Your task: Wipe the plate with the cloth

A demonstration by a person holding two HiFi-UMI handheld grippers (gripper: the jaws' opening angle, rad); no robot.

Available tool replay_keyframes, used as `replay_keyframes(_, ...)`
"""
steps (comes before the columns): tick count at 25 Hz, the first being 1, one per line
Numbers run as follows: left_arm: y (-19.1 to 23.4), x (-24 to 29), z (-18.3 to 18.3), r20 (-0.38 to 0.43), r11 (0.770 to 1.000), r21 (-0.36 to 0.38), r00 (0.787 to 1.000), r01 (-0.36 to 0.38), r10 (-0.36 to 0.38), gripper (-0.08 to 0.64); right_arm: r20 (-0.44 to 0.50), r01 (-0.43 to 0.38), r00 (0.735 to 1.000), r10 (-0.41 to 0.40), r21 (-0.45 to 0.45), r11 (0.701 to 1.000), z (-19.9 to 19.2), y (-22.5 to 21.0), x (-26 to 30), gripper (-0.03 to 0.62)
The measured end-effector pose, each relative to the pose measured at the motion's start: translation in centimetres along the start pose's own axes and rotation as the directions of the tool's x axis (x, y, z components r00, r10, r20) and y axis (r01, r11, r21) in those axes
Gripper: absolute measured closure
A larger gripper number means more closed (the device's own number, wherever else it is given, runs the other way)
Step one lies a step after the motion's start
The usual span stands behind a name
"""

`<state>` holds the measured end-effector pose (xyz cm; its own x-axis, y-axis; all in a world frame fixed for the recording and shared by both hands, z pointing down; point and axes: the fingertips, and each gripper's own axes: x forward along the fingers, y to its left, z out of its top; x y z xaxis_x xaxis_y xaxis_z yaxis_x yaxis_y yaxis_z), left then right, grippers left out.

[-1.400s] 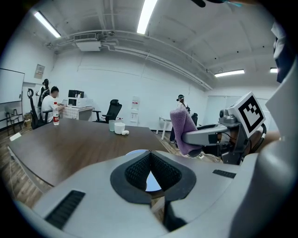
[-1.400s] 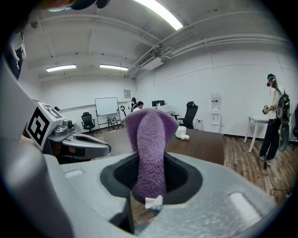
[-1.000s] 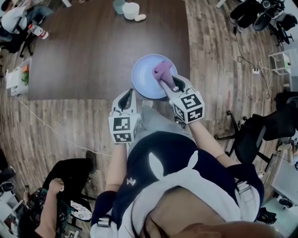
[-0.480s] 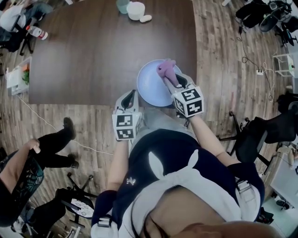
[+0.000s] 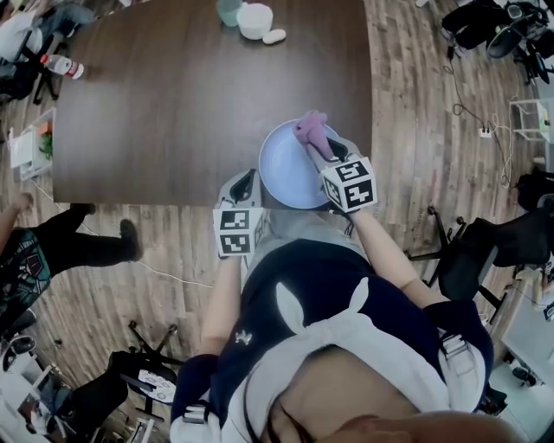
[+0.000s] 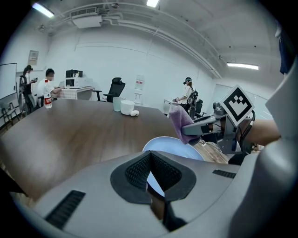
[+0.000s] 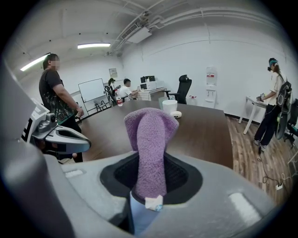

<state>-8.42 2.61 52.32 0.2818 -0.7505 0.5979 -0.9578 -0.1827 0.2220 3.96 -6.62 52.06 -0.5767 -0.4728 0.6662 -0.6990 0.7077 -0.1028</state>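
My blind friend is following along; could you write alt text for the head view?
From above, a person's left gripper grips the left rim of a pale blue plate at a dark table's edge, while the right gripper holds a purple cloth over the plate's far side. White dishes sit at the table's far end.

Big dark table (image 5: 173, 104) on a wood floor (image 5: 415, 130) — at its far edge sit a teal cup (image 5: 227, 10), a white bowl (image 5: 254, 19) just beside it and 1 small white lump (image 5: 274, 35). Bottle (image 5: 62, 66) at the far left corner, black chair (image 5: 489, 247) off to the right, 1 person (image 7: 56, 93) standing — whiteboard (image 7: 92, 89) further back.
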Motion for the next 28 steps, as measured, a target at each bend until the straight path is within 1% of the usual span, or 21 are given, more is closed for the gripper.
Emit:
replay_keyframes(6, 0.7, 2.4, -1.1, -0.072, 1.0, -0.004, 0.997, 0.021, -0.021, 0.554, -0.062, 0.006, 0.998, -0.006, -0.001, 1.0, -1.0, -1.3, 2.4, 0.471)
replay_keyframes(13, 1.5, 4.6, -2.3, -0.146, 0.999, -0.01, 0.988, 0.042, -0.043, 0.554, -0.151, 0.007, 0.989, -0.008, -0.011, 1.0, -2.1, -2.4, 5.4, 0.471)
replay_keyframes(20, 1.9, 6.2, -4.1, -0.227, 0.998, -0.023, 0.972, 0.059, -0.063, 0.554, -0.201, 0.009, 0.98, -0.01, -0.011, 1.0, -3.1, -3.1, 7.4, 0.471)
replay_keyframes(25, 1.8, 7.1, -5.3, -0.245, 0.996, -0.042, 0.966, 0.073, -0.081, 0.554, -0.233, 0.014, 0.972, -0.019, -0.023, 1.0, -4.2, -3.3, 8.1, 0.471)
replay_keyframes(28, 1.8, 7.6, -5.3, -0.257, 0.995, -0.05, 0.962, 0.084, -0.094, 0.554, -0.248, 0.015, 0.969, -0.019, -0.019, 1.0, -4.4, -3.4, 8.9, 0.471)
